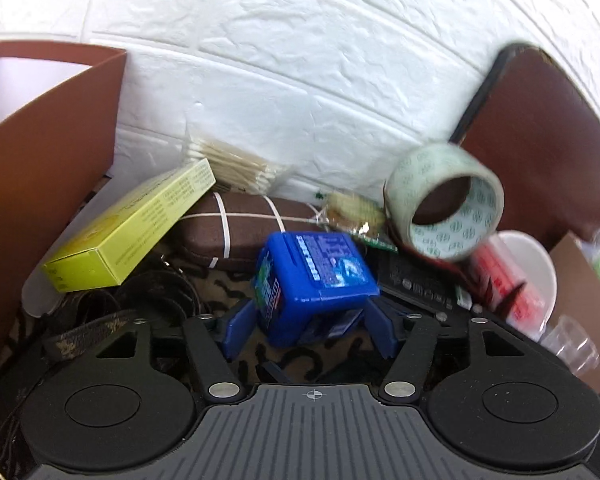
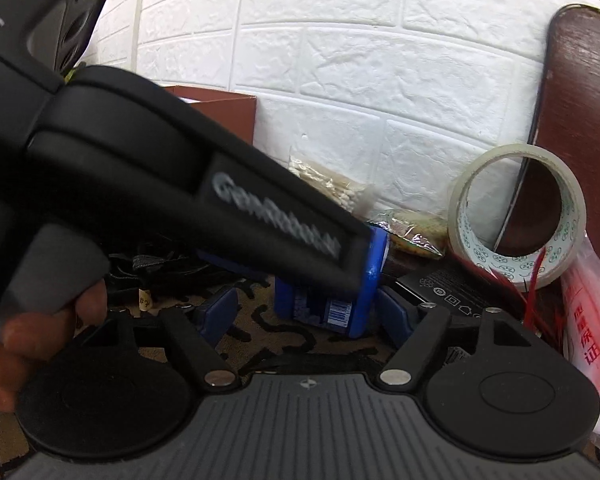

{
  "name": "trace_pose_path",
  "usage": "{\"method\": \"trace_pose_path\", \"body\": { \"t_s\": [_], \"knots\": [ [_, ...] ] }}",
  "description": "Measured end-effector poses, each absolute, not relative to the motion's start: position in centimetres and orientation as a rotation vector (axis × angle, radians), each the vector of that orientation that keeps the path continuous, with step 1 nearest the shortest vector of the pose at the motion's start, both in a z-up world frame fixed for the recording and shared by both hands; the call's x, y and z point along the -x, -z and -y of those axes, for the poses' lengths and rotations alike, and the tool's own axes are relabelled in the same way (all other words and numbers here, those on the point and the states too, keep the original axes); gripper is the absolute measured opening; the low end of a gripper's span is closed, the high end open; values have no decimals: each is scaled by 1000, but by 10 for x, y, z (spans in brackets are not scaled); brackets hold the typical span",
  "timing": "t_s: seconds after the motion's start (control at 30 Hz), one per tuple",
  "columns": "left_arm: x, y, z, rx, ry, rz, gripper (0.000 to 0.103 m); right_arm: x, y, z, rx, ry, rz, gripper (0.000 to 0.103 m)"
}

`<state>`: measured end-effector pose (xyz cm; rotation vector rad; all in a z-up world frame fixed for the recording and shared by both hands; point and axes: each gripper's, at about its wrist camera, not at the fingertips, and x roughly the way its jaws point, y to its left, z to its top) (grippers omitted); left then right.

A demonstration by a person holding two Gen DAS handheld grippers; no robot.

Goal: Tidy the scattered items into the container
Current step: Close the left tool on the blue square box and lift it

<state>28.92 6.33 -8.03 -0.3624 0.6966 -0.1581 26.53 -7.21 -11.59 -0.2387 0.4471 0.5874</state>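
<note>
**Left gripper closing in on blue box, container waiting at left**

White brick-pattern wall (image 1: 300, 60) is backing a patterned surface (image 1: 236, 280) crowded with clutter. The brown container (image 1: 52, 152) is standing at the far left, open-topped, white inside. A brown board (image 1: 540, 140) is leaning on the wall at right. A yellow box (image 1: 132, 228) is lying tilted beside the container, resting on a brown case (image 1: 244, 224). A tape roll (image 1: 446, 200) is sitting on its side near the board, hole facing the camera. Cotton swabs (image 1: 236, 168) and a snack packet (image 1: 356, 212) are lying against the wall.

The blue box (image 1: 316, 280) is sitting tilted in the middle, between the fingers (image 1: 238, 330) of the left gripper (image 1: 310, 328); the jaws are standing wide, and whether the pads are touching the box cannot be told. The right gripper (image 2: 304, 312) is also spread wide, holding nothing, just in front of the same box.

Likely step: pinching the blue box with the left. Doing it well means squaring the fingers on the box's flat sides before squeezing, since it is tilted and could twist out. The right gripper should be keeping back; both are crowding one item. Then lifting clear of the yellow box before swinging left to the container.
</note>
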Motion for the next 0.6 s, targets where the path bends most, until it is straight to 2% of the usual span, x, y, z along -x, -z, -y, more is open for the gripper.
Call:
{"method": "trace_pose_path", "body": {
  "t_s": [0.13, 0.17, 0.2, 0.23, 0.3, 0.6],
  "knots": [
    [-298, 81, -55, 309, 189, -691, 77, -273, 119, 68, 233, -577, -474, 77],
    [-300, 82, -55, 302, 189, -695, 75, -275, 120, 68, 232, -580, -485, 76],
    [-301, 83, -55, 302, 185, -702, 68, -276, 121, 68, 227, -583, -494, 72],
    [-300, 83, -55, 299, 186, -705, 67, -275, 121, 69, 223, -578, -496, 70],
    [-295, 82, -54, 282, 188, -707, 66, -273, 119, 73, 208, -573, -497, 57],
    [-239, 64, -35, 269, 196, -698, 66, -218, 105, 94, 193, -599, -514, 53]
  ]
}}
